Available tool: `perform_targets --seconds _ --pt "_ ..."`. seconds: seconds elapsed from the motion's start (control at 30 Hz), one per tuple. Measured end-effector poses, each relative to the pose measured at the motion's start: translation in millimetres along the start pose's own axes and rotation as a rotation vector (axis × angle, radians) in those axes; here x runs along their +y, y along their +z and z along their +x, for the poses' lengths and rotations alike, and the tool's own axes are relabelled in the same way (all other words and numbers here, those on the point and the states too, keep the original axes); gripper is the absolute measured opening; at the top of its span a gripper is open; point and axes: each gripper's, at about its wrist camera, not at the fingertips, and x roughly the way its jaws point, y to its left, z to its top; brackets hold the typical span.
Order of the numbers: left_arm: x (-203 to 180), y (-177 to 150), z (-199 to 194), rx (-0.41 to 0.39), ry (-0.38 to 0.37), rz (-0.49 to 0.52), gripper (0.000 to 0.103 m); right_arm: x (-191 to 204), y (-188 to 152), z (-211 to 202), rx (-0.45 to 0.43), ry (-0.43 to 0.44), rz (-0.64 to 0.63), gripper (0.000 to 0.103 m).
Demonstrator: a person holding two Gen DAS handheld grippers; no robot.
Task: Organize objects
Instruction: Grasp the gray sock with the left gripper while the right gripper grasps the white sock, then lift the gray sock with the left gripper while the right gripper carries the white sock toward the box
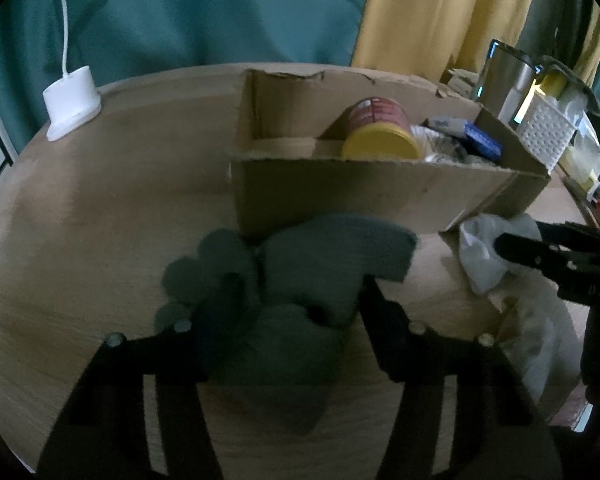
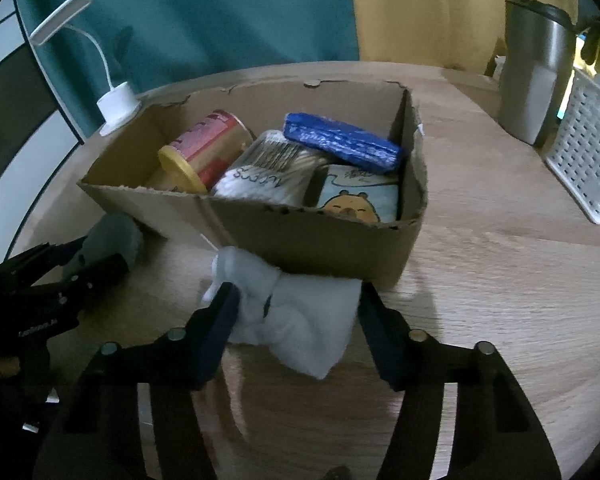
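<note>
An open cardboard box (image 1: 340,196) stands on the wooden table; it also shows in the right wrist view (image 2: 300,236). Inside lie a red can with a yellow lid (image 2: 204,152), a cotton swab pack (image 2: 260,176), a blue packet (image 2: 340,142) and a cartoon pouch (image 2: 360,200). My left gripper (image 1: 296,300) is open around a grey-green sock (image 1: 328,264) lying in front of the box. My right gripper (image 2: 296,304) is open around a white sock (image 2: 300,320) by the box's near wall. The white sock (image 1: 484,248) and the right gripper's finger show at the left view's right.
A white lamp base (image 1: 72,100) with a cable stands at the table's far left. A steel tumbler (image 2: 536,76) and a white perforated basket (image 2: 584,156) stand to the right of the box. Teal and yellow curtains hang behind the round table (image 2: 500,280).
</note>
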Motion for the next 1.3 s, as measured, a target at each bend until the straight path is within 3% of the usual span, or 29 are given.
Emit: perform_targets --seconds 0.3,1.13,1.3 --pt "0.7 -0.1 -2.9 0.001 -0.012 -0.016 0.051 -3.8 -1.9 -0.7 0.001 0.021 0.005 0.054" --pt "-0.9 1.4 -31.7 -0.058 -0.045 -0.030 0.051 2.1 -4.9 -24.2 -0.045 -0.004 -0.034 0.046" --pt "-0.2 2.5 -38.2 -0.072 -0.046 -0.035 0.051 3.5 -4.7 -31.3 -0.060 -0.009 -0.042 0.039"
